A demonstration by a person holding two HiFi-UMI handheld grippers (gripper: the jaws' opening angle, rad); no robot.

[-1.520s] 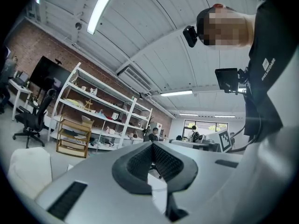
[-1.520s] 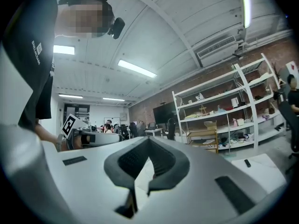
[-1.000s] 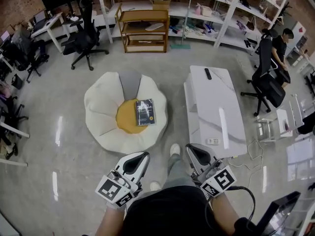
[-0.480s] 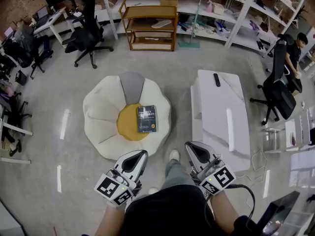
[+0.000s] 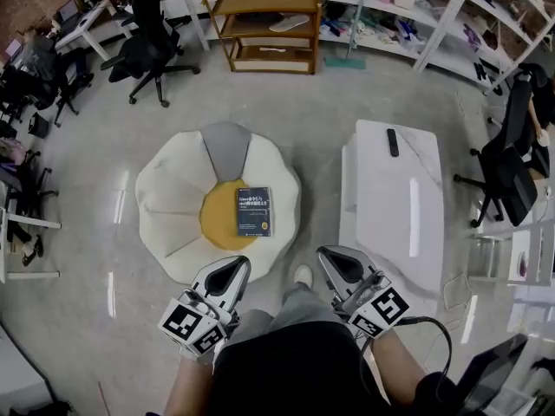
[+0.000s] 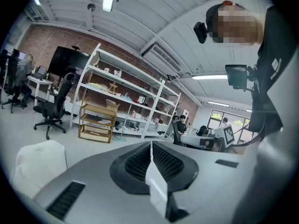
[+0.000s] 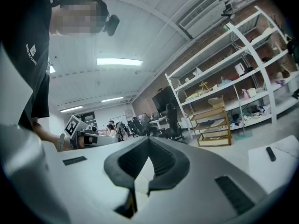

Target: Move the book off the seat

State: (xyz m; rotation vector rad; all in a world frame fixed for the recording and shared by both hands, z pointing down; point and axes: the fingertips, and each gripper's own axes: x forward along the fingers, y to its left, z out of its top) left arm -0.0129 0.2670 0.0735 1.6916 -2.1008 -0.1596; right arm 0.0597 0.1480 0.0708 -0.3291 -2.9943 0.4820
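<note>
— What do your claws hold?
— Nothing. My left gripper [image 5: 229, 271] and right gripper [image 5: 335, 262] are both closed and empty.
— And the book [image 5: 254, 211]?
— It lies flat at the right edge of the seat's [image 5: 173, 189] yellow centre. I'd open wide first, then pinch its near edge.

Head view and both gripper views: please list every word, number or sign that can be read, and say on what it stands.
No text here can be read with certainty.
On the book: lines of white print on the dark cover, too small to read.
On the dark shirt: a small white print, too blurred to read.
On the marker cubes: black-and-white square patterns, no letters.
</note>
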